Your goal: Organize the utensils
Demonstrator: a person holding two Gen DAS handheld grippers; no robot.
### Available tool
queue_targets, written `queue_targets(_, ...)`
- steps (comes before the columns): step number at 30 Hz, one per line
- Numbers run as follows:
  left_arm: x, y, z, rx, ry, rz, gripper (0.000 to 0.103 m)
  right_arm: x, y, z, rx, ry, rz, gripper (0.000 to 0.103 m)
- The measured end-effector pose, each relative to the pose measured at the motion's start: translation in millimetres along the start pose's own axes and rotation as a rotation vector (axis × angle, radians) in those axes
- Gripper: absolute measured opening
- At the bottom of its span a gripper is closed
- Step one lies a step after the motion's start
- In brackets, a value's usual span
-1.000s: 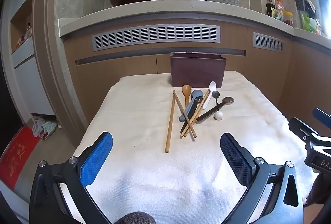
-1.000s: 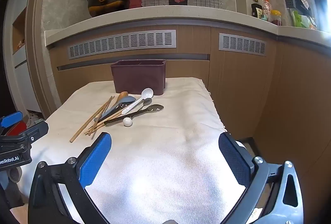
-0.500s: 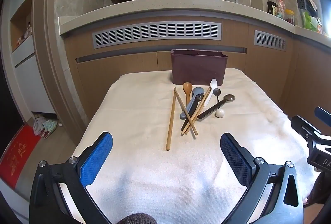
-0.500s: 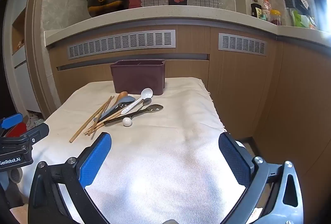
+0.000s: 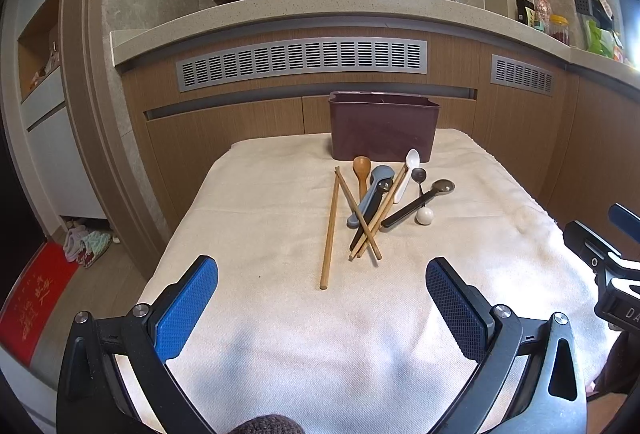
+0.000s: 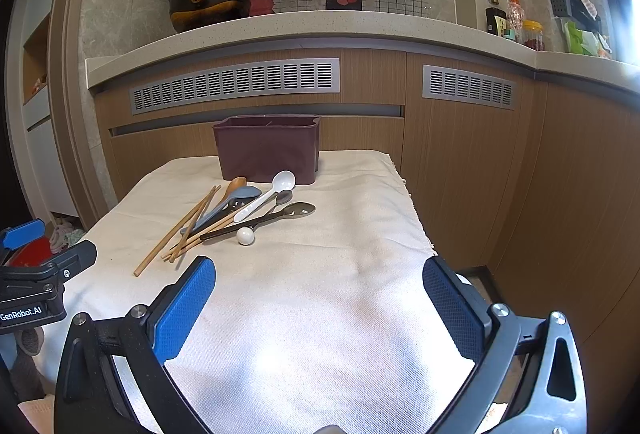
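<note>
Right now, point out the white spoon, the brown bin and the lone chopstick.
white spoon (image 6: pixel 283 180), right wrist view, on its bowl.
brown bin (image 5: pixel 383 129), left wrist view, on its front wall.
lone chopstick (image 5: pixel 329 234), left wrist view, mid-shaft.

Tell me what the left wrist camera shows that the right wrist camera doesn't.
Only the left wrist view shows the red mat on the floor and the right gripper at its right edge. Only the right wrist view shows the table's right edge, the floor beyond it, and the left gripper with its GenRobot.AI label. Both share the maroon utensil holder, wooden chopsticks, white spoon, wooden spoon, and white cloth.
</note>
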State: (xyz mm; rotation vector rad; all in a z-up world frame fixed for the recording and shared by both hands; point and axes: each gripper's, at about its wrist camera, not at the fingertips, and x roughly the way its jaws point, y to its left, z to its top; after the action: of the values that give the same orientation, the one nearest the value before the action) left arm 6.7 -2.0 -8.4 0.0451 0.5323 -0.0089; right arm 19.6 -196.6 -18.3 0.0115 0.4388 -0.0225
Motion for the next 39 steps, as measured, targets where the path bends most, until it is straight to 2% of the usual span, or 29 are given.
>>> queue_targets(39,-0.9,-0.3,-0.1,0.000,0.017,0.004,0.103,0.7,2.2,-1.1,-0.002,0.003,-0.003,0.103)
